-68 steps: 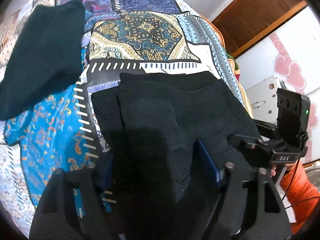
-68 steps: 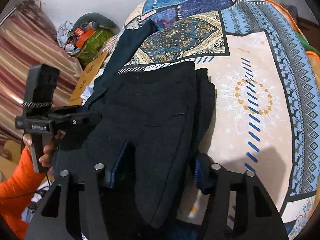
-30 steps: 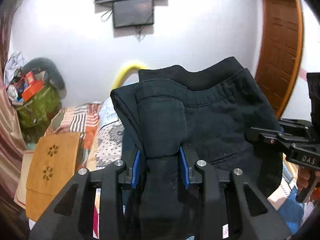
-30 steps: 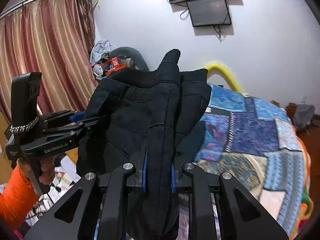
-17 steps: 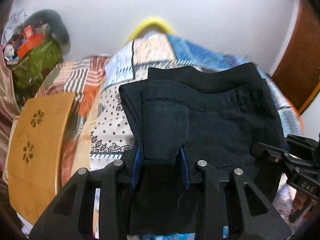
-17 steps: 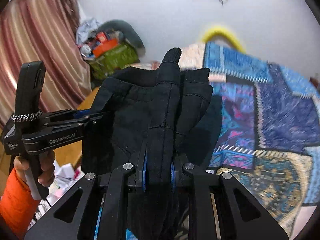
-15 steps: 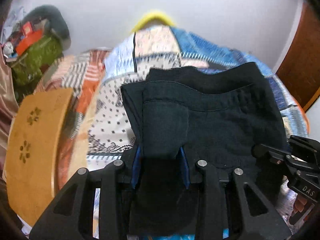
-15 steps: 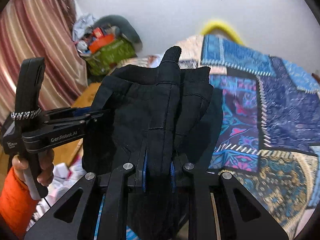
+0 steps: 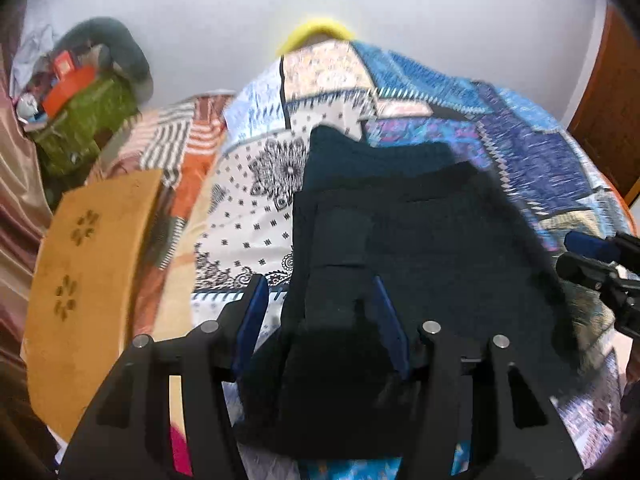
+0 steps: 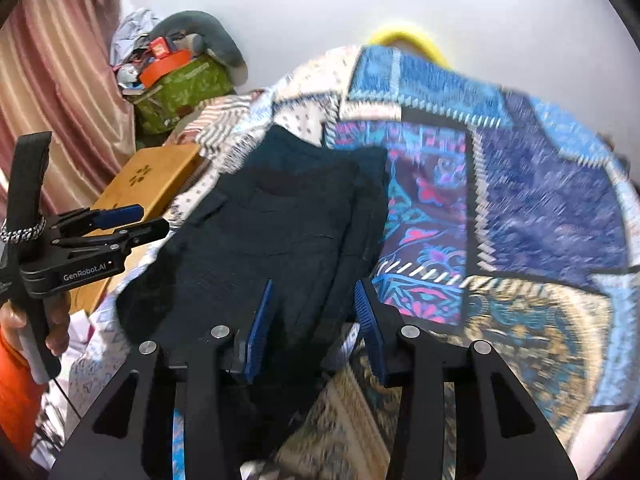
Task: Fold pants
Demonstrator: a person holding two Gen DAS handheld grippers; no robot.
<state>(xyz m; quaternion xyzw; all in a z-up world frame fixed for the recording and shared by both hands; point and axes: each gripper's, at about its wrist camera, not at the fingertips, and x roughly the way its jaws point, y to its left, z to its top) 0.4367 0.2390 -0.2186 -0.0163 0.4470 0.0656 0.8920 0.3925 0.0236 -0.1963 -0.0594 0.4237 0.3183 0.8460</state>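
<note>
The folded black pants lie on the patchwork bedspread, partly over a second dark folded garment behind them. My left gripper is open, its blue-padded jaws standing either side of the pants' near left edge. My right gripper is open too, astride the pants at their near right edge. The left gripper also shows in the right wrist view, open beside the pants.
A wooden board with flower cut-outs stands left of the bed. A green box with clutter sits by the curtain. A yellow tube shows at the far end of the bed. A wooden door is at right.
Both grippers carried the folded pants through the air, lowered them onto the second garment on the bed, and have now opened and let go.
</note>
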